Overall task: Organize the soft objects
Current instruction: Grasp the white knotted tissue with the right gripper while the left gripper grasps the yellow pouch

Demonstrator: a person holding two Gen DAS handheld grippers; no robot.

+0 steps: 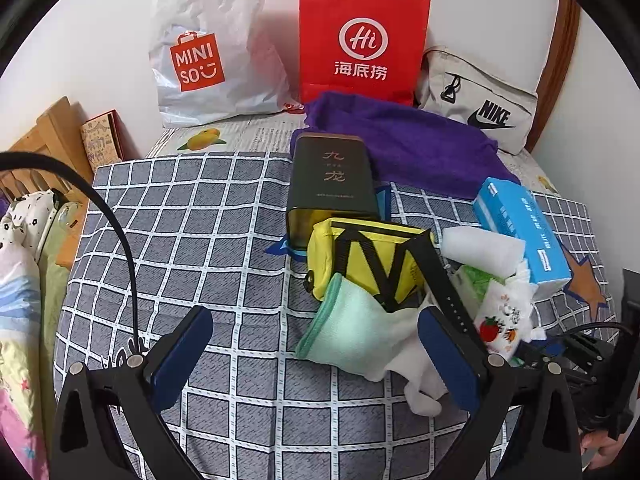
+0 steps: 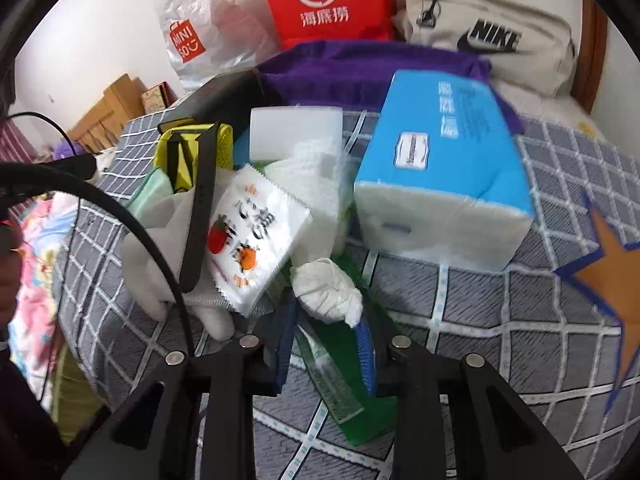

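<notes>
- Left gripper (image 1: 316, 352): blue-padded jaws standing wide apart, nothing pinched; hovering over the grey-and-white checked bedcover (image 1: 192, 240). Its right pad is sitting just beside the white sock (image 1: 416, 384); touching or not, cannot tell.
- Right gripper (image 2: 326, 344): jaws narrowed around a flat green plastic-wrapped packet (image 2: 344, 392). A crumpled white tissue wad (image 2: 328, 294) is lying at the fingertips. Whether the pads are actually pressing, cannot tell.
- Soft pile in the middle of the bed: mint-green folded cloth (image 1: 344, 328) leaning against the yellow pouch with black straps (image 1: 372, 256); white sachet with tomato print (image 2: 256, 236) lying beside them.
- Blue tissue pack (image 2: 444, 168) sitting right of the pile; purple towel (image 1: 404, 140) spread behind it.
- Dark rectangular tin (image 1: 332, 180) lying behind the pouch.
- Red paper bag (image 1: 360, 40), white plastic bag (image 1: 208, 48) and beige Nike bag (image 1: 480, 104) standing against the wall.
</notes>
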